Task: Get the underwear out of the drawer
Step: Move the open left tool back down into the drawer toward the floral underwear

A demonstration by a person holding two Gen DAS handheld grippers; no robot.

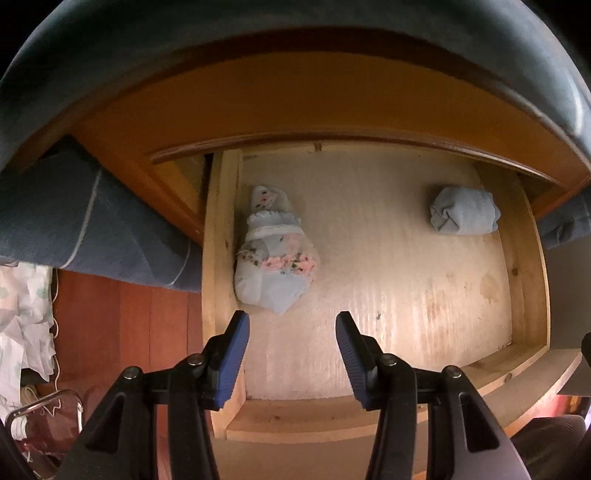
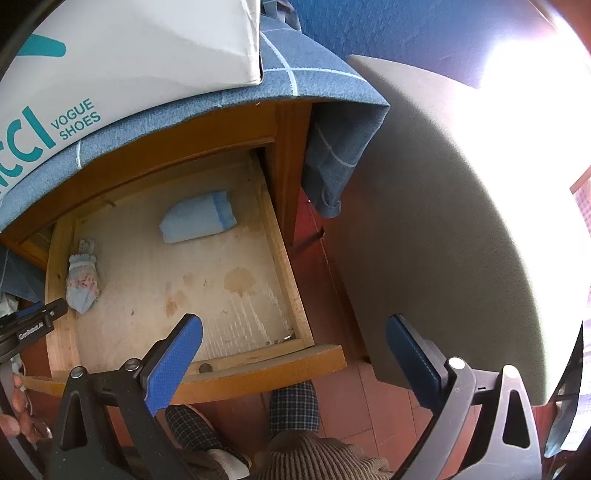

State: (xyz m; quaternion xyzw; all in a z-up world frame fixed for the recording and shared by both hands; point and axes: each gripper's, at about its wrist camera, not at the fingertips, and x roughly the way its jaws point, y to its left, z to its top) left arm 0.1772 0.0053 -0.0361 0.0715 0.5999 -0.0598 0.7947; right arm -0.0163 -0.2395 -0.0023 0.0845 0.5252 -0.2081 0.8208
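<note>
step: reach for floral underwear (image 1: pixel 275 254) at drawer (image 1: pixel 218 229) left wall | left gripper (image 1: pixel 291 325) released, just short | right gripper (image 2: pixel 293 332) released, idle | tip: straddle the bundle, clear of the wall

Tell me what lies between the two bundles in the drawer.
Nothing: in both wrist views, only bare, stained drawer floor separates the floral bundle from the plain blue roll.

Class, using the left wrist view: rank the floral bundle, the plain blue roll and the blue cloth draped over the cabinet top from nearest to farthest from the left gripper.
1. Floral bundle, just ahead of the left gripper, by the drawer's left wall.
2. Plain blue roll, back right corner.
3. Blue cloth, draped over the cabinet top above.
</note>
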